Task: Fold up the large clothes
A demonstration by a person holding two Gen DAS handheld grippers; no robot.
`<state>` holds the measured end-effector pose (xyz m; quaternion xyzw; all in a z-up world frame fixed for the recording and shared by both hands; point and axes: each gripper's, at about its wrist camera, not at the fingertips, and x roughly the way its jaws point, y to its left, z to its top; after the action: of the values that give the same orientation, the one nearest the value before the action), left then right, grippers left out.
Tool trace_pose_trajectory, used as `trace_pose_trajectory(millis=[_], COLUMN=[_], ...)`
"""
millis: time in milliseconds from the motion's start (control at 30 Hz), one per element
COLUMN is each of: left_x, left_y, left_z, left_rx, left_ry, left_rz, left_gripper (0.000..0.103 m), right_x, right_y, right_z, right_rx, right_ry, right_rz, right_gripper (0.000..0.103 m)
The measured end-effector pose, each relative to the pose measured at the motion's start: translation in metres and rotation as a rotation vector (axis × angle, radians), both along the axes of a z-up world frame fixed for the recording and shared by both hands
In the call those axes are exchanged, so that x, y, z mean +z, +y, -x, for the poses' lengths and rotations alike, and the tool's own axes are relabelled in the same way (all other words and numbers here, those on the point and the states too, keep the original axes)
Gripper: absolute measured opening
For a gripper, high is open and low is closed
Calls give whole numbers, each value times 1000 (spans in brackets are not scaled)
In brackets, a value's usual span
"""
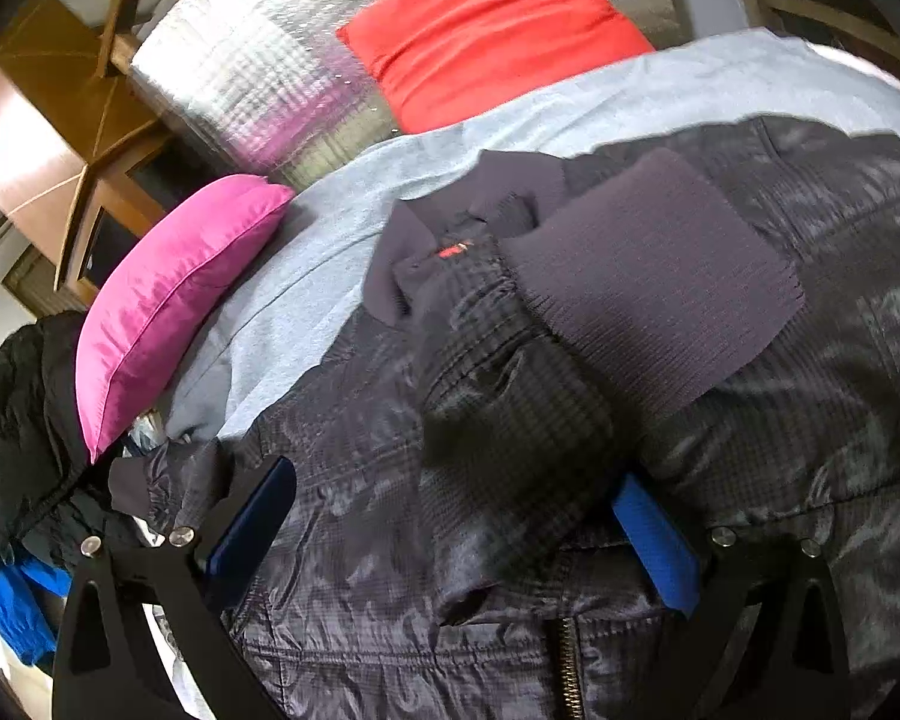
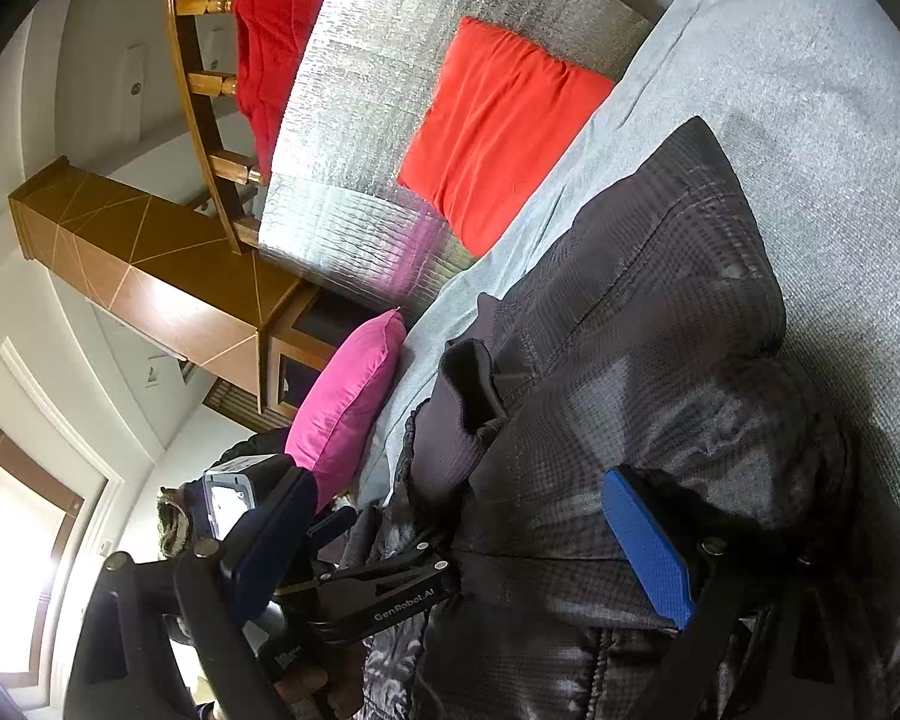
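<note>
Both grippers (image 1: 450, 531) (image 2: 468, 540) spread wide over jacket (image 1: 510, 420) at frame bottom, its length running toward upper right, cuff (image 1: 648, 288) nearer left.

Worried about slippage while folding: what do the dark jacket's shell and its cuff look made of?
Jacket shell: seemingly thin synthetic, nylon-like, with a faint check print; it shows glossy highlights and puffy wrinkles. Cuff: ribbed knit, matte, with fine parallel ridges.
</note>
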<state>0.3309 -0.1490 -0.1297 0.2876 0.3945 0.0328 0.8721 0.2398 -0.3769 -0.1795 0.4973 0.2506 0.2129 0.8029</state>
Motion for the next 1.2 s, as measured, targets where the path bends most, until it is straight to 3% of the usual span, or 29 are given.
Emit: trace_pose_trajectory(millis=[133,267,433,600,667,700,733,767,833,933,1033,1100,1200], left_x=[15,16,6,-3,-10,-14,-19,-20,-8,26,43,36,7], left_y=[38,106,146,165,177,182,185,183,181,166,164,168,173], left_z=[-6,-8,-2,-8,-13,-15,-18,-17,-15,14,54,70,70], left_rx=[125,321,405,394,414,421,407,401,374,312,283,323,383], left_ry=[-24,-15,-7,57,90,114,151,163,140,21,-67,-73,16], left_rz=[150,415,571,726,817,855,920,955,939,860,838,837,821], left_gripper=[103,103,103,103,89,62,43,40,28,27,27,27,27], right_x=[0,0,0,2,2,2,2,3,7,24,38,41,44], right_y=[-1,0,-1,1,1,1,1,1,-1,-6,-16,-23,-29], right_z=[0,-1,0,0,-1,-1,-2,-3,-4,8,33,47,55], right_rx=[1,1,1,3,6,9,11,13,21,15,-5,-24,-51], right_ry=[-2,-2,-6,-7,-5,-3,2,9,61,87,97,123,173], right_rz=[1,10,17,35,39,43,43,42,34,25,93,125,199], right_gripper=[97,97,97,97,97,97,97,97,97,97,97,97,97])
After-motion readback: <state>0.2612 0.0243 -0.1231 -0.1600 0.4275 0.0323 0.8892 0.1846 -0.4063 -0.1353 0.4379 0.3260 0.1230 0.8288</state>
